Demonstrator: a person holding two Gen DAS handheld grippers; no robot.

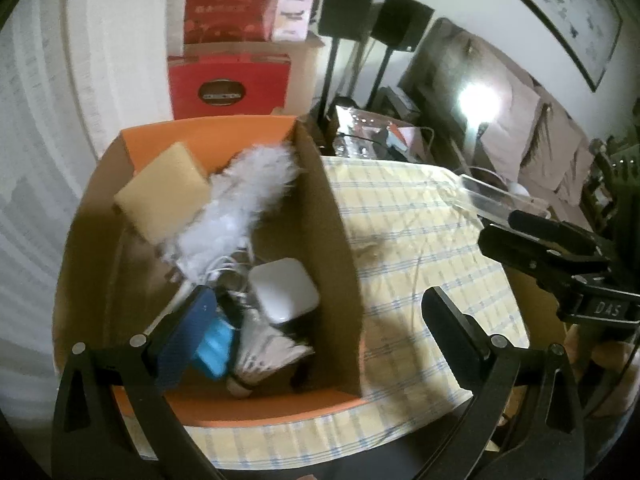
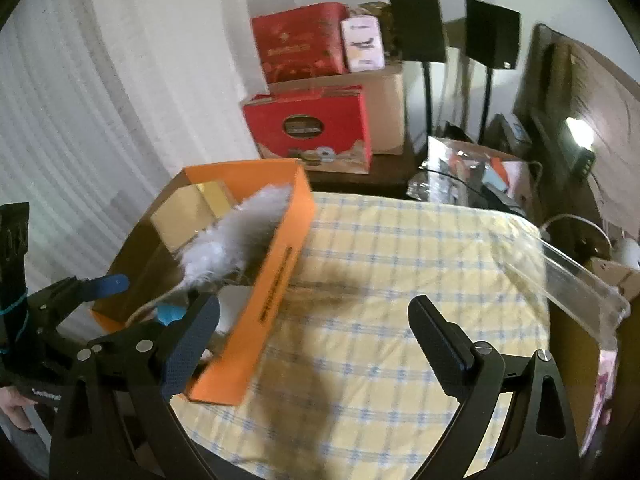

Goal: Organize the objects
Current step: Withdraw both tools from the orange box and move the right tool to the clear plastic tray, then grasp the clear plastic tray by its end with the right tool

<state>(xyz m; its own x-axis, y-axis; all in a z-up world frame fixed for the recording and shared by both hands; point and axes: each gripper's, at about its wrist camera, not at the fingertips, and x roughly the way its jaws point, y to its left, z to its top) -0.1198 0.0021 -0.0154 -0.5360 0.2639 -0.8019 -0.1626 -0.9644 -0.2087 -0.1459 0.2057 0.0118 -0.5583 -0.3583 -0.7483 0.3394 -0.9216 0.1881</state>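
Note:
An orange cardboard box (image 1: 340, 248) stands on the left of a table with a yellow checked cloth (image 1: 420, 240). It holds a tan sponge (image 1: 164, 196), a white feather duster (image 1: 236, 212), a white square device (image 1: 284, 292), a shuttlecock (image 1: 264, 360), a light blue item (image 1: 214, 348) and cables. My left gripper (image 1: 316, 332) is open and empty, above the box's near right corner. My right gripper (image 2: 316, 348) is open and empty, over the cloth right of the box (image 2: 276, 276). The right gripper also shows in the left wrist view (image 1: 540, 240).
A clear plastic tray (image 2: 576, 280) sticks out past the table's right edge. Red boxes (image 2: 308, 128) and cardboard boxes are stacked behind the table. Two black speakers on stands (image 2: 492, 36), a cluttered side table (image 2: 472, 176) and a sofa (image 1: 532, 128) lie beyond.

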